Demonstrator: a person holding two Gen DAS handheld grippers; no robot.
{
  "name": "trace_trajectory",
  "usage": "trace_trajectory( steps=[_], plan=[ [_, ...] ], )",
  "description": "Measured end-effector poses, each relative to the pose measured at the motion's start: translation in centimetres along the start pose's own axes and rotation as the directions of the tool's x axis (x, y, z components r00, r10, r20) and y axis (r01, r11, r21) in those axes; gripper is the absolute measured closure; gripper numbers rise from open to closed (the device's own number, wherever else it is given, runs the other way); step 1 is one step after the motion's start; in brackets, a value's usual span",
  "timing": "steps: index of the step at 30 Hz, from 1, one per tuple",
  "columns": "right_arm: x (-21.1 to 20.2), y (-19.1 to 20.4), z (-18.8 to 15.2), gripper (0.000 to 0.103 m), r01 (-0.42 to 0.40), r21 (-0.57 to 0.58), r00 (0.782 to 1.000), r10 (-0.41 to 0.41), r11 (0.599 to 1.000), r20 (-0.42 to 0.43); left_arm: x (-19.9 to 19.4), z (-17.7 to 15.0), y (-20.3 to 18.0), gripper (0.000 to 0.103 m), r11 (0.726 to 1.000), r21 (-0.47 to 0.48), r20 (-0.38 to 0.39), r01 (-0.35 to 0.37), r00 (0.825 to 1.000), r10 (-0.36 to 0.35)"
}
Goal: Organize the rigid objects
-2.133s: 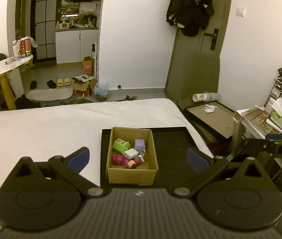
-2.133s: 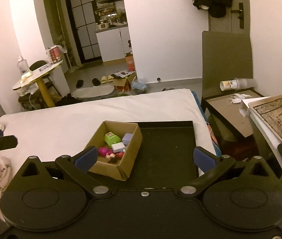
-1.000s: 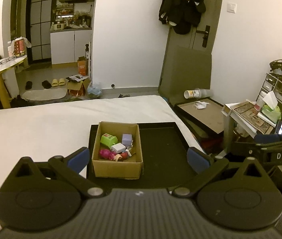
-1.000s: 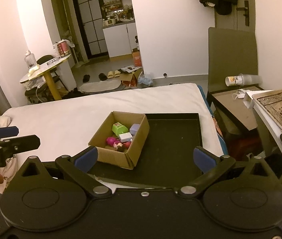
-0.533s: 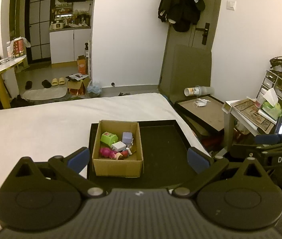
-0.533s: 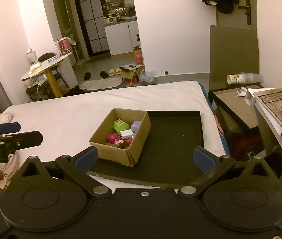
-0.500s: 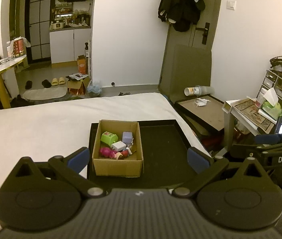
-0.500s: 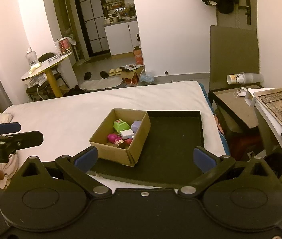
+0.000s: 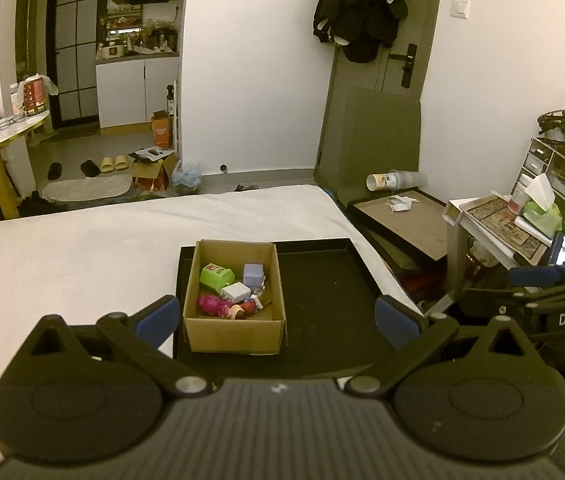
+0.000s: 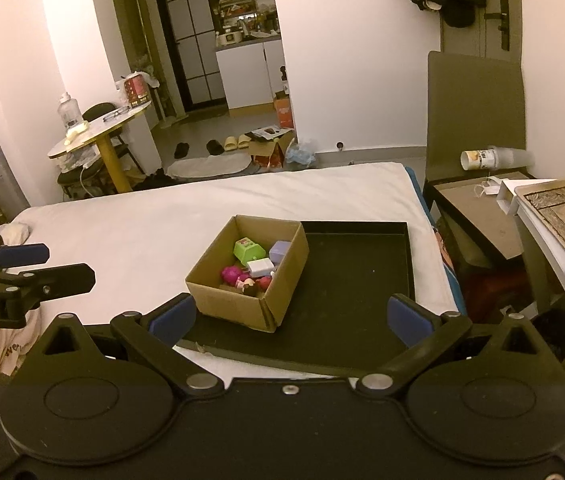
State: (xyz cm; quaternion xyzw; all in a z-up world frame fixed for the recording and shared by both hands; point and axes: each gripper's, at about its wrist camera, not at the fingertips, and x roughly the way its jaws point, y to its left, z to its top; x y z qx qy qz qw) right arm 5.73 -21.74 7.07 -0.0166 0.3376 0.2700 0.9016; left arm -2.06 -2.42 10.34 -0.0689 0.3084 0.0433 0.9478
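Left gripper: black two-finger claw with blue pads, spread wide, gripping nothing, held off the bed. Right gripper: same build, likewise spread wide and empty.

Straight ahead of the left claw, between its blue pads, sits an open brown cardboard box, resting on the left part of a flat black rectangular tray. Ahead of the right claw and toward its left finger, same box, turned corner-on, with the tray's bare floor spreading out to the right.

Inside the box, farthest from the claws: a lime-green plastic toy block with a red label and a pale lavender cube side by side. Nearer: a small white rectangular block, touching both. Nearest: a magenta knobbly toy and a small red-and-tan figure, huddled against the near wall.

Under the tray, a white-sheeted bed, stretching away to the left and beyond.

Off to the right of the left claw, the other gripper's black arm, lettered "DAS". Off to the left of the right claw, the left gripper's arm, hovering over the bed edge.

Farther right, beyond the bed, a low brown-topped side table with a tipped paper cup lying by it.
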Motion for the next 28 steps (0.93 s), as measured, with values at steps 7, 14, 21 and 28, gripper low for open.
trace_trajectory(
  steps=[7,14,21,28],
  plan=[
    [0.0,0.0,0.01,0.0,-0.001,-0.001,1.0,0.001,1.0,0.002,0.02,-0.06,0.13,0.0,1.0,-0.009,0.0,-0.001,1.0,0.001],
    [0.1,-0.07,-0.02,0.0,0.007,0.009,1.0,-0.007,1.0,0.002,0.15,-0.25,0.43,0.0,1.0,-0.023,-0.001,0.0,1.0,0.0],
    [0.28,-0.2,-0.06,0.0,0.004,0.011,1.0,-0.004,1.0,-0.004,0.17,-0.17,0.44,0.0,1.0,-0.023,-0.003,0.002,1.0,-0.002],
    [0.43,-0.54,-0.27,0.0,0.004,0.019,1.0,-0.004,1.0,-0.01,0.08,-0.21,0.32,0.0,1.0,-0.007,0.005,0.0,1.0,0.0]
  ],
)
